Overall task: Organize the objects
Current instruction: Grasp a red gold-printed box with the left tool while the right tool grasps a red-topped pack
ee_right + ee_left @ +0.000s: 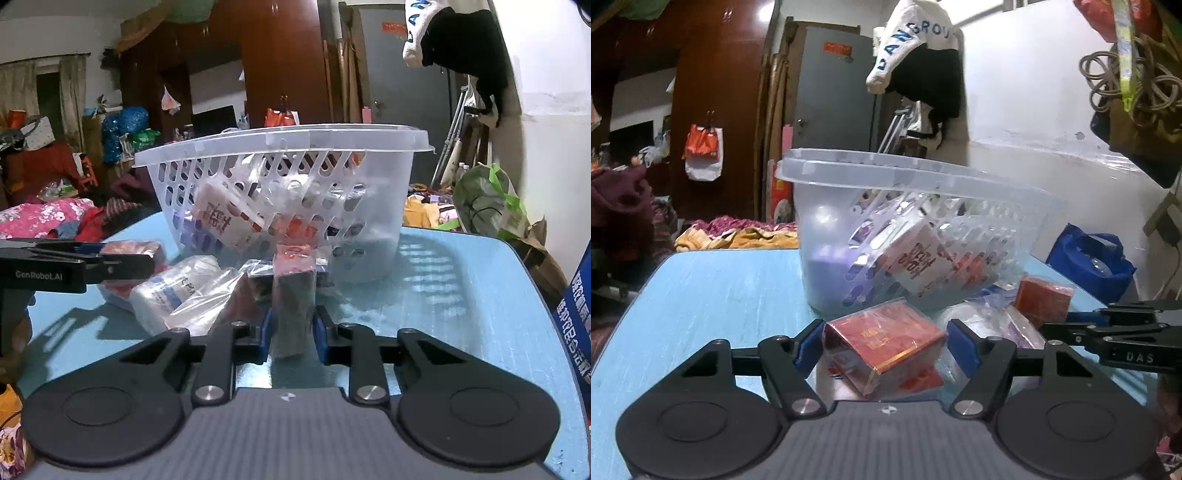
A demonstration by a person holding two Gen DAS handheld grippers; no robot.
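A clear slotted plastic basket (997, 206) (376, 177) stands on the light blue table (713, 291) (443, 295) with several boxes inside. My left gripper (884, 349) has its blue pads on both sides of a red box in clear wrap (886, 339), touching it. My right gripper (293, 332) is shut on a dark packet with a red top (295, 295), held upright just in front of the basket. The right gripper also shows in the left wrist view (1108, 328), and the left gripper in the right wrist view (110, 264).
Between the grippers lie a white wrapped roll (173, 288), clear bags (210, 306) and another red box (1043, 299). A blue bag (1093, 258) sits past the table's right edge. Clothes and clutter lie beyond the far edge.
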